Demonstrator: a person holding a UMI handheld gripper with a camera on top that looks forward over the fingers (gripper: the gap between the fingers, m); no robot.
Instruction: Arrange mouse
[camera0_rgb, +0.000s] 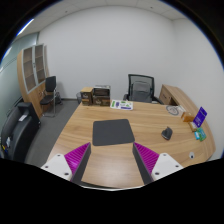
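The mouse (167, 132) is a small dark shape lying on the wooden table (90, 118), off to the right of the dark mouse mat (112, 132) and well apart from it. The mat lies flat just ahead of the tongs (112, 160), roughly centred between the two fingers. The tongs stand open and empty, their magenta pads (77, 156) facing each other across a wide gap of bare tabletop; nothing is touched by either finger. Farther right along the table's edge sits a blue and purple object (199, 117), with a light green item (197, 131) beside it, too small to tell what it is. At the far end of the table lies a white and green item (123, 104). Beyond that, a black office chair (141, 88) stands against the white wall, and some brown boxes (96, 95) rest near it. To the left another black chair (49, 92) sits by a wooden shelf unit (32, 70)
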